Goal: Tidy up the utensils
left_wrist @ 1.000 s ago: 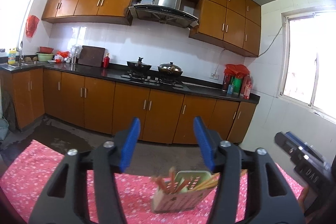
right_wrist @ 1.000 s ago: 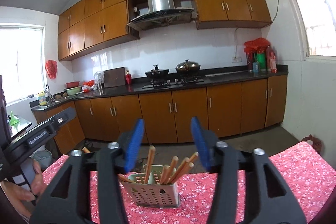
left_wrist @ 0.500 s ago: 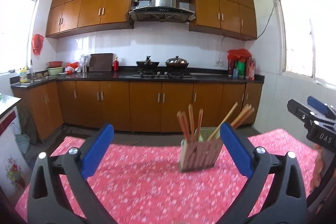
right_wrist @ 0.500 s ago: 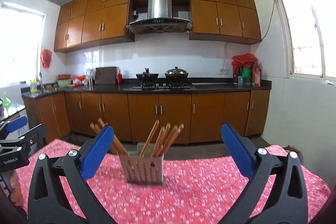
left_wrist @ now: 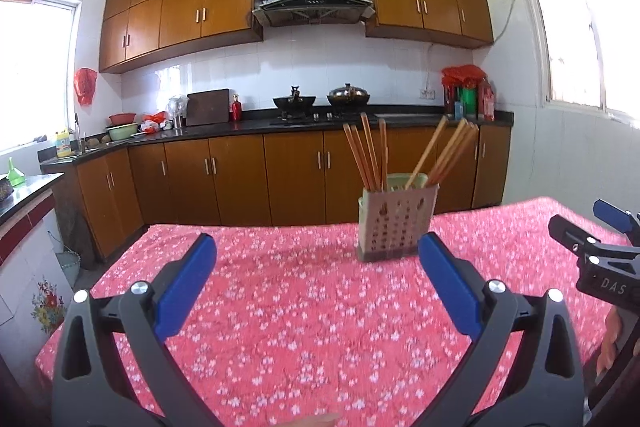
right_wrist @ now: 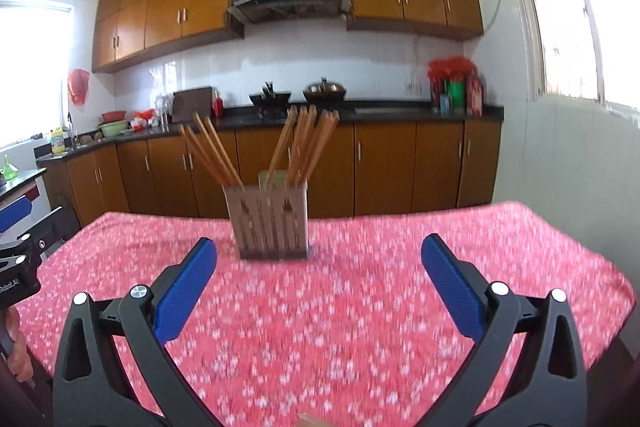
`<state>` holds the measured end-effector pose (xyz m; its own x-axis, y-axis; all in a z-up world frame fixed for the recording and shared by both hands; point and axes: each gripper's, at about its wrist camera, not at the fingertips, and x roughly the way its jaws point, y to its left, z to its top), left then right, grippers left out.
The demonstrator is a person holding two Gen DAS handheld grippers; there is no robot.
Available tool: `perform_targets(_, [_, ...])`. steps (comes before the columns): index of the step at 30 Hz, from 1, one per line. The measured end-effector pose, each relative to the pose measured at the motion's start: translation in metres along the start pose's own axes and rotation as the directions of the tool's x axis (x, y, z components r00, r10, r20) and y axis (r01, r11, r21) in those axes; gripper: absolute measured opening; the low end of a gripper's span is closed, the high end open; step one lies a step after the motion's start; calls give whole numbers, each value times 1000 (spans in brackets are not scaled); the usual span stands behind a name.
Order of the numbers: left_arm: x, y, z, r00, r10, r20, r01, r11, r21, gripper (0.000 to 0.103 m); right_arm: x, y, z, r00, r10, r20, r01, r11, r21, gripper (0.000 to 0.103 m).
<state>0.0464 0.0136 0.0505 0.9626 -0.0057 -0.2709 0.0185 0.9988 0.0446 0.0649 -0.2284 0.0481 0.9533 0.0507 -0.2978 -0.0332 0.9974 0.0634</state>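
Observation:
A beige slotted utensil holder (left_wrist: 396,223) (right_wrist: 272,223) stands on the far half of a table with a red flowered cloth (left_wrist: 304,327) (right_wrist: 360,327). Several wooden chopsticks (left_wrist: 372,155) (right_wrist: 304,143) lean out of it in two bunches, left and right. My left gripper (left_wrist: 316,247) is open above the cloth, with the holder ahead and slightly right of it. My right gripper (right_wrist: 318,247) is open too, the holder ahead and slightly left. Nothing is between either pair of blue pads (left_wrist: 184,287) (right_wrist: 452,283). Each gripper shows at the edge of the other's view.
Behind the table runs a kitchen counter (left_wrist: 304,125) with brown cabinets, a stove with two pots (left_wrist: 348,95), bottles (left_wrist: 468,99) at the right and a sink corner at the left. A person's hand (left_wrist: 608,339) holds the right gripper at the table's right edge.
Both grippers have opened wide and sunk toward the table. The holder now sits higher and farther ahead in both views, with more of the cloth showing.

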Motion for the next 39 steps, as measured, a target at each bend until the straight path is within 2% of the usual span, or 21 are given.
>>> perform_targets(8, [7,-10,-31,997,-15,-75,16,1000,7,99,-2,3,-34,998,-21,-54,20,999,-25,101])
perform_targets(13, [12,-13,-37,995,-11,-94,12,1000,6,99,-3,9,-44,997,-22,-73,19,999,-43,101])
perform_targets(39, [16,-10,-43,993,-14,-120,13,1000,-16,99,-3,11,-49,995,-22,-97,19,999,-28,101])
